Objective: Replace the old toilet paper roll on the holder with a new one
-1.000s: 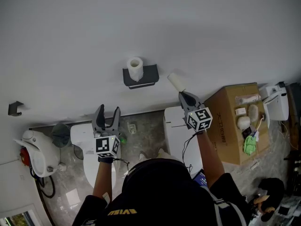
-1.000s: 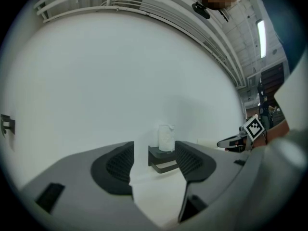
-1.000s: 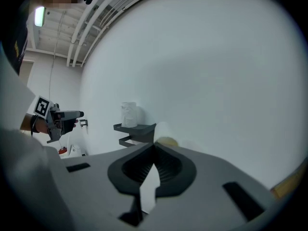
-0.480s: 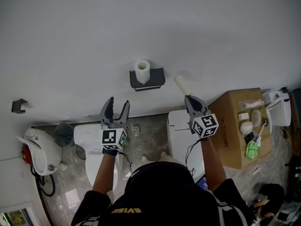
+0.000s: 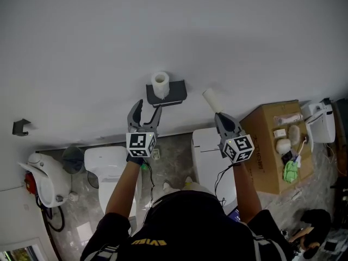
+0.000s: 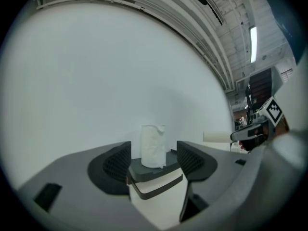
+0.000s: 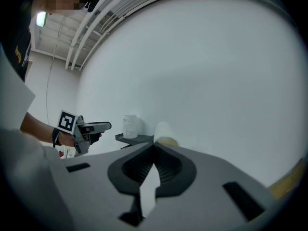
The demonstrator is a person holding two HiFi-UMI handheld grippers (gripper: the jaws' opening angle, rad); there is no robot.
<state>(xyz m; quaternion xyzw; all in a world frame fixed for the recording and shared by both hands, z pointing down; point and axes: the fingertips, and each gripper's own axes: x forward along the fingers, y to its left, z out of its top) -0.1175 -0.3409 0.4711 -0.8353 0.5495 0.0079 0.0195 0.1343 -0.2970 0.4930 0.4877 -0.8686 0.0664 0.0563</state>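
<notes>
A dark holder shelf point(image 5: 167, 94) is fixed to the white wall, and a white toilet paper roll point(image 5: 160, 84) stands upright on it. My left gripper point(image 5: 147, 109) is just below and left of the shelf; its jaws are opening and nothing is between them. In the left gripper view the standing roll point(image 6: 153, 146) and the shelf point(image 6: 155, 171) show beyond the fingers point(image 6: 118, 160). My right gripper point(image 5: 219, 117) is shut on the end of a slim white roll point(image 5: 213, 99), held right of the shelf; the right gripper view also shows that roll point(image 7: 163, 131).
Below stand a white toilet point(image 5: 110, 167), a white cabinet point(image 5: 206, 151) and a cardboard box point(image 5: 269, 145) with small items on top. A black hook point(image 5: 19, 127) sits on the wall at left, above a white appliance point(image 5: 43, 175). A grey bin point(image 5: 72, 156) is beside the toilet.
My left gripper has moved up and to the right, close to the holder shelf. The right gripper keeps its roll and stays to the right of the shelf.
</notes>
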